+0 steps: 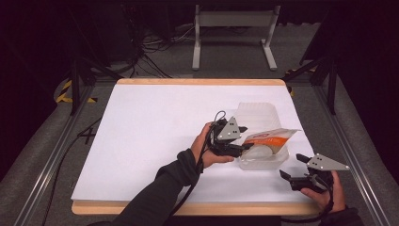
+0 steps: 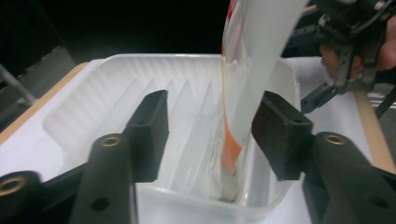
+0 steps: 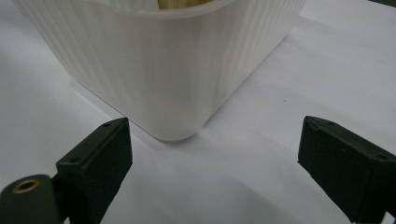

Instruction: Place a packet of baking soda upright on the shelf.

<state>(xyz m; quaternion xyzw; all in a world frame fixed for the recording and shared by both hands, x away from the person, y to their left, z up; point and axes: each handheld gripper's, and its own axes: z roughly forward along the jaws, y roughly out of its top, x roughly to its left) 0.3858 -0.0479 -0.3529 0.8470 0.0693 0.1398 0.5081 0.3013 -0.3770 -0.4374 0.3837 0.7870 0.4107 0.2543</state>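
Observation:
A translucent white plastic tub stands on the right half of the white table. A white and orange packet sits in it, tilted, with its top sticking out over the rim. My left gripper reaches over the tub's left side. In the left gripper view its jaws stand apart with the packet between them, close by the right-hand pad and far from the other. My right gripper hovers open at the near right corner, facing the tub's corner with nothing between its jaws.
The table's wooden front edge lies close under both forearms. Beyond the table stand a grey frame and loose cables on the floor. Metal rails run along both sides.

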